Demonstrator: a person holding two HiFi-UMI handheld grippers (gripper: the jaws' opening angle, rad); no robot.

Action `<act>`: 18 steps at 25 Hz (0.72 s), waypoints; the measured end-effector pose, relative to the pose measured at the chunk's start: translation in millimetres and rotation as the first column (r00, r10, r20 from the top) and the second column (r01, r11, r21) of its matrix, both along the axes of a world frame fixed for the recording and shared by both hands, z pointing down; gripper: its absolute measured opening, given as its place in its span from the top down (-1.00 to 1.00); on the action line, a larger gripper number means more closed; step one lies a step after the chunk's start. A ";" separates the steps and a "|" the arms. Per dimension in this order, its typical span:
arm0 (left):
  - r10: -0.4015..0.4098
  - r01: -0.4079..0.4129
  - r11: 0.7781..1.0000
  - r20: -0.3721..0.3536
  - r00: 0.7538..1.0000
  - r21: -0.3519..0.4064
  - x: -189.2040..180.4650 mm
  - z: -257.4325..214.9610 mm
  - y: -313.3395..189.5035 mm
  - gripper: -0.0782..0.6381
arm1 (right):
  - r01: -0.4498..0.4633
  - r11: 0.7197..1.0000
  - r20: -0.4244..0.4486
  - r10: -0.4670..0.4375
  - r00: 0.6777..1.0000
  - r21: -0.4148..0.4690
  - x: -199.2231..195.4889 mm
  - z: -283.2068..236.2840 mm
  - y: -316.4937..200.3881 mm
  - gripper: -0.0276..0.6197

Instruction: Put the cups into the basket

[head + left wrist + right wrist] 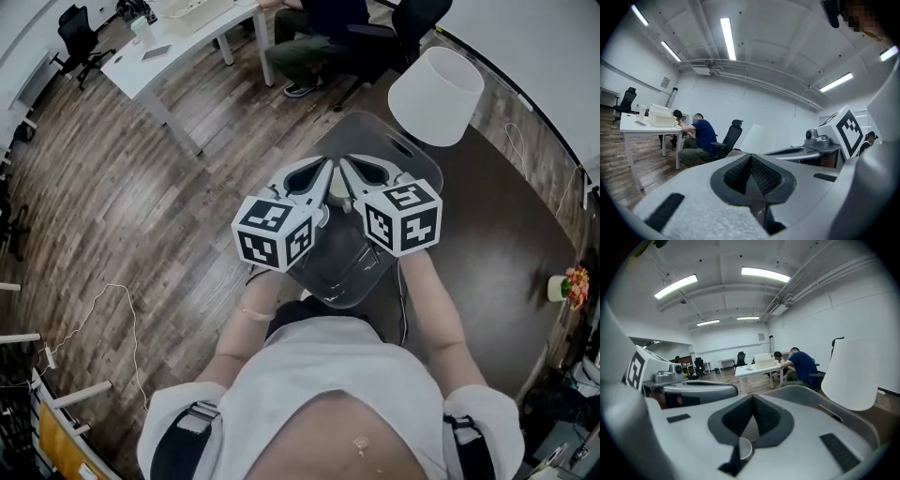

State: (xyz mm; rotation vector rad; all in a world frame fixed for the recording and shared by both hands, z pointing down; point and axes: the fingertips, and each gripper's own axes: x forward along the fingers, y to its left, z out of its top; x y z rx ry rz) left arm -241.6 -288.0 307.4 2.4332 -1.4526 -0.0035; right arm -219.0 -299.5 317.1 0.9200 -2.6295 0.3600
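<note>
Now | left gripper [751, 158]: jaws pressed together, empty | right gripper [753, 398]: jaws pressed together, empty

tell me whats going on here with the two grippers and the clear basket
A person holds a gripper in each hand above a clear basket on a dark table. The left gripper and the right gripper both have their jaws together and hold nothing. A small cup shows below the right one, apparently already in the basket.
</note>
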 end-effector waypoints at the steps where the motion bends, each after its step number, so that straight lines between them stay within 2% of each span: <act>1: 0.000 0.000 1.000 0.001 1.000 -0.001 -0.1 0.0 1.6 0.76 | -0.008 1.000 0.002 0.008 1.000 0.013 -0.6 -2.1 1.3 0.88; 8: 0.036 -0.036 0.999 -0.009 0.999 0.023 22.7 -15.3 7.5 0.76 | -0.049 0.994 0.029 0.046 0.999 0.103 13.9 -33.4 11.6 0.88; 18: 0.127 -0.124 0.989 -0.035 0.991 0.084 85.7 -46.7 23.4 0.76 | -0.179 0.972 0.084 0.168 0.982 0.153 87.5 -67.2 23.0 0.88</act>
